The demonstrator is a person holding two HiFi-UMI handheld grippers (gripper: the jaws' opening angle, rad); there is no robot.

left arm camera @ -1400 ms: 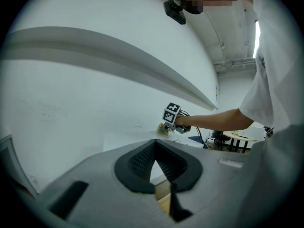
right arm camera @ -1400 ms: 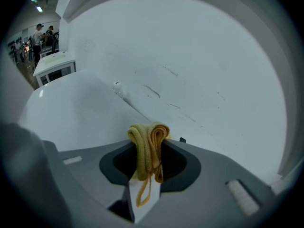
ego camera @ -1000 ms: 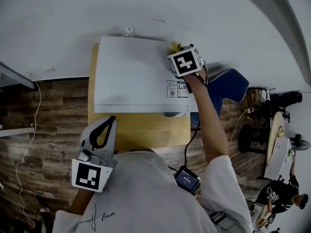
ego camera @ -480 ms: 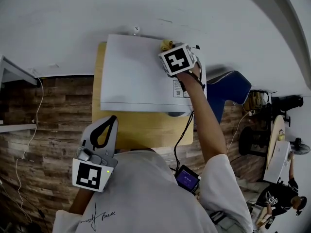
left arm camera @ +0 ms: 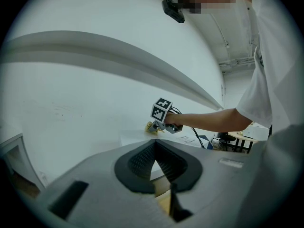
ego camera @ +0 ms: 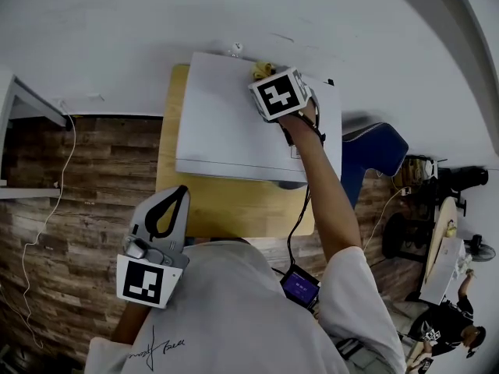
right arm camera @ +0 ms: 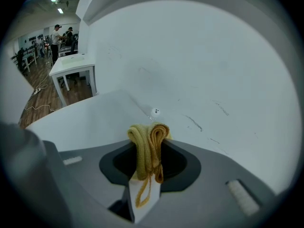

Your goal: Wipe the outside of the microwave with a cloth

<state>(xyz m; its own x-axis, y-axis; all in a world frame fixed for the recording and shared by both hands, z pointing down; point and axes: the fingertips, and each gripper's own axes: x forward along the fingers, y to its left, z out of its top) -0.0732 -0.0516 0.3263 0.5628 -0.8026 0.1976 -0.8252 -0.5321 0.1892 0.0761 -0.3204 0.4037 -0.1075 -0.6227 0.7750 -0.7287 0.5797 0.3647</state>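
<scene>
One yellow cloth (right arm camera: 147, 148), folded into a thick bundle, is clamped between the jaws of the right gripper (ego camera: 267, 81), with a loose loop hanging below the pinch. In the head view the cloth sits at the 12 o'clock edge of the white microwave (ego camera: 226, 131) top, close to the wall (ego camera: 117, 37) and to the 1 o'clock side of the top's centre. Whether the cloth presses on the surface cannot be told. The microwave stands on a light wooden table (ego camera: 226, 206), which shows bare along the casing's 6 and 9 o'clock sides. The left gripper (ego camera: 176, 196) is held at 7 o'clock from the microwave, well apart from it and close to the person's chest; its jaws are together at the tips with nothing between them. A blue chair (ego camera: 366, 150) stands at 3 o'clock of the microwave. A small lit device (ego camera: 300, 285) with a cable hangs at the person's waist. Wood-plank floor (ego camera: 78, 185) lies at 9 o'clock of the table.
</scene>
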